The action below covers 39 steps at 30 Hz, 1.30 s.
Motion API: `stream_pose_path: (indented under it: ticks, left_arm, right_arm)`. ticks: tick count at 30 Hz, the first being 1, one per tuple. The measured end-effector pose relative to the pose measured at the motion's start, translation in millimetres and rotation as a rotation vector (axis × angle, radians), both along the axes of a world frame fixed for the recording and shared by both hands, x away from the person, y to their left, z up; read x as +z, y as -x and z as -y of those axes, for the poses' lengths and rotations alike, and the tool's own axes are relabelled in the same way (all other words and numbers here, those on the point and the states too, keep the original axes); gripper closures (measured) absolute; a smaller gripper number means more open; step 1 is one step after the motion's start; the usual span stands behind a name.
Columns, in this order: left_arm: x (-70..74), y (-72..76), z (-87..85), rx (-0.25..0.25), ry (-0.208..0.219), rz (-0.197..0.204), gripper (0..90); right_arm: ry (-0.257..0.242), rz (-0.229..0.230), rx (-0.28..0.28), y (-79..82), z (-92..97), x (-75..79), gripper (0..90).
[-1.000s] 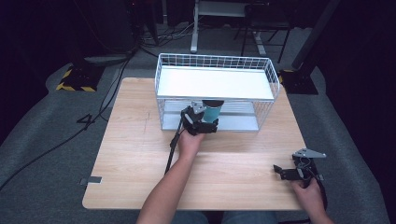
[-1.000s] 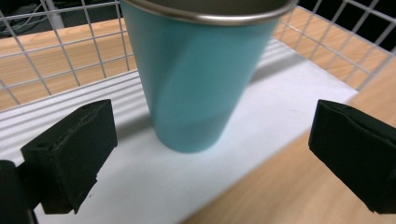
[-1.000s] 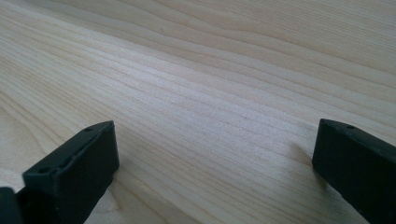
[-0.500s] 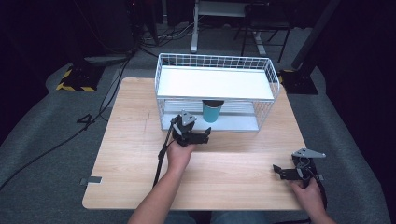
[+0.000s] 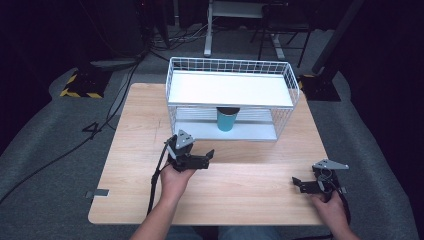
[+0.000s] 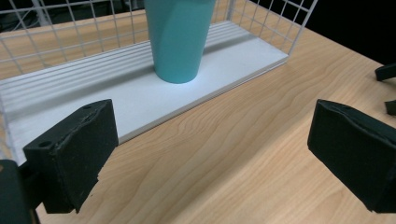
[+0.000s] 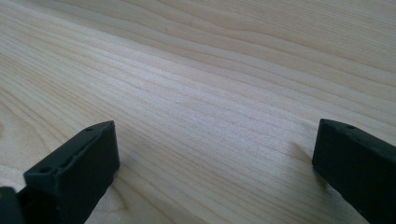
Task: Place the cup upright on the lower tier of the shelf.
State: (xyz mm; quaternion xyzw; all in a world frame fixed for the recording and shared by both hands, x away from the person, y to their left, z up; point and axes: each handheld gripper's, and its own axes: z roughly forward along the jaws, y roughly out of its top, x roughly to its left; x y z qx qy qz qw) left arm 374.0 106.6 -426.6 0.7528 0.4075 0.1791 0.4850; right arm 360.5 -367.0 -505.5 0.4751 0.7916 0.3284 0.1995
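Observation:
A teal cup [image 5: 226, 120] [image 6: 178, 37] stands upright on the lower shelf of a white wire rack [image 5: 230, 75] at the back of the wooden table. My left gripper [image 5: 199, 156] [image 6: 210, 154] is open and holds nothing; it hovers over the table in front of the rack, well short of the cup. My right gripper [image 5: 301, 184] [image 7: 210, 172] rests low over the table's front right, open, with bare wood between its jaws.
The rack's white lower shelf [image 6: 140, 100] reaches toward the left gripper. The rack's upper shelf [image 5: 230, 90] is a flat white board. A black cable [image 5: 156, 185] trails from the left gripper toward the front edge. Dark floor, cables and stands surround the table.
My left gripper has let go of the cup inside the rack and drawn back toward the person, open. The cup stays on the lower shelf. The right gripper has not moved.

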Motion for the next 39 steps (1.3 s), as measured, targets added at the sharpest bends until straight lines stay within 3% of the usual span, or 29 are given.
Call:
stream_pose_path:
  ticks: [10,21,25,33,39]
  left_arm:
    - [11.1,27.7,-27.4,-0.009,0.011,0.013,2.8]
    - [12.1,62.5,-62.8,-0.044,-0.043,0.030,4.1]
    - [6.2,73.6,-73.5,-0.054,-0.018,0.021,4.3]
    - [-15.3,94.8,-96.8,-0.035,-0.059,0.015,6.4]
    - [-32.3,104.5,-116.9,0.010,-0.066,-0.022,7.4]
  right_arm:
    - [0.000,0.000,0.000,-0.1,0.0,0.0,0.7]
    - [0.000,0.000,0.000,0.0,0.0,0.0,0.7]
    - [0.000,0.000,0.000,0.0,0.0,0.0,0.7]
    - [0.000,0.000,0.000,0.0,0.0,0.0,0.7]
    - [0.000,0.000,0.000,-0.1,0.0,0.0,0.7]
